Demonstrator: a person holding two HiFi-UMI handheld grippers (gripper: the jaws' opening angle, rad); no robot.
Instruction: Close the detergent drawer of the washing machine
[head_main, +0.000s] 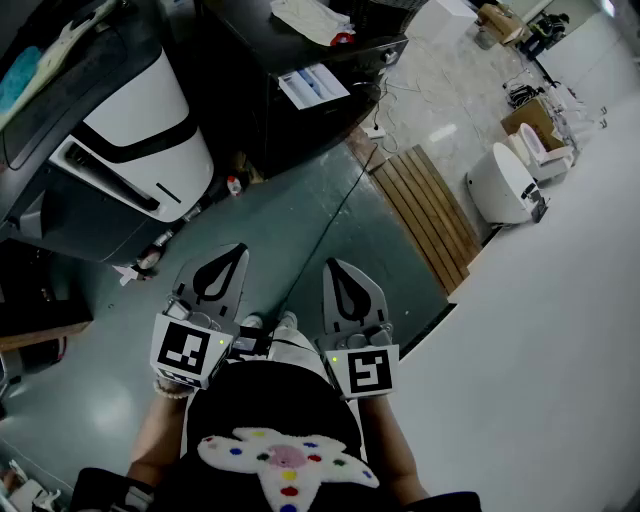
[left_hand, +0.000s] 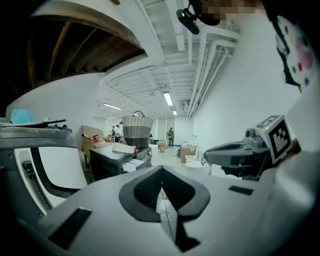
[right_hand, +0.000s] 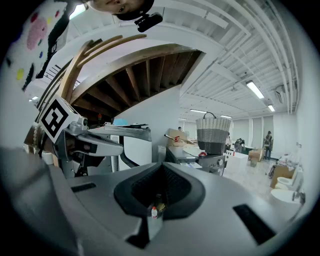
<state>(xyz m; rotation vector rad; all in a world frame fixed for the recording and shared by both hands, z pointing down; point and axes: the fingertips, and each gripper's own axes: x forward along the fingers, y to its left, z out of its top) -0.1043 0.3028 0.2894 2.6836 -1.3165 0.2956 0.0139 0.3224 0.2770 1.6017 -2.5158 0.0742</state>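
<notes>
A dark washing machine stands ahead of me on the green floor. A white drawer juts from its front; it also shows as a pale slab on the dark body. My left gripper and right gripper hang side by side at waist height, well short of the machine. Both are shut with nothing held. In the left gripper view the jaws meet at a thin seam. The right gripper's do the same.
A large white and black appliance fills the left. A wicker basket sits on the washing machine. Wooden slats and a white toilet-like fixture lie to the right. A thin cable crosses the floor.
</notes>
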